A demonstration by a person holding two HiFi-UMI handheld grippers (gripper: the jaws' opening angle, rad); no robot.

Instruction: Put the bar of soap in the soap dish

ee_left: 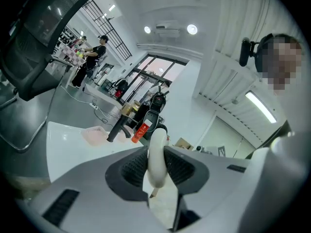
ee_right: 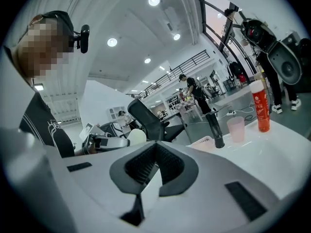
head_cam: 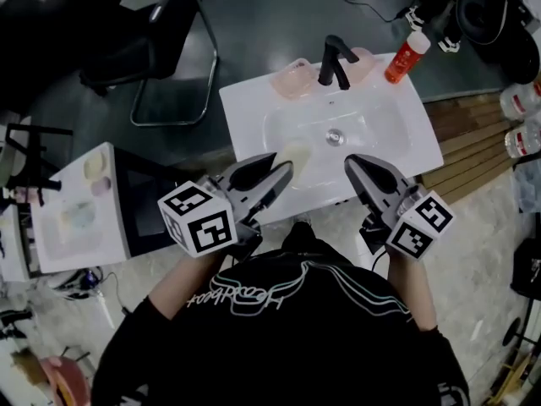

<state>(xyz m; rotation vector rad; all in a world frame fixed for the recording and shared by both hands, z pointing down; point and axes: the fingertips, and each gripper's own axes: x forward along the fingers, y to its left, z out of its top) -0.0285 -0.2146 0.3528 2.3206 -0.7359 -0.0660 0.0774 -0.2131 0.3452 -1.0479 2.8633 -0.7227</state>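
Observation:
A pale cream bar of soap [ee_left: 156, 157] stands on edge between the ribbed pads of my left gripper [ee_left: 156, 166], which is shut on it. In the head view the soap [head_cam: 297, 153] pokes out beyond the left gripper [head_cam: 286, 169] over the near rim of the white sink [head_cam: 254, 108]. The pink soap dish [head_cam: 296, 79] sits on the sink's far rim, left of the black faucet [head_cam: 335, 61]; the left gripper view also shows the dish [ee_left: 95, 136]. My right gripper [head_cam: 352, 164] hovers at the sink's near right, jaws shut [ee_right: 155, 148] with nothing between them.
A pink cup [head_cam: 362, 64] and a red bottle [head_cam: 407, 56] stand right of the faucet. A black chair [head_cam: 161, 24] is off to the far left, and a white side table [head_cam: 84, 218] with small items is at the left. Bottles [head_cam: 524, 100] lie at the right edge.

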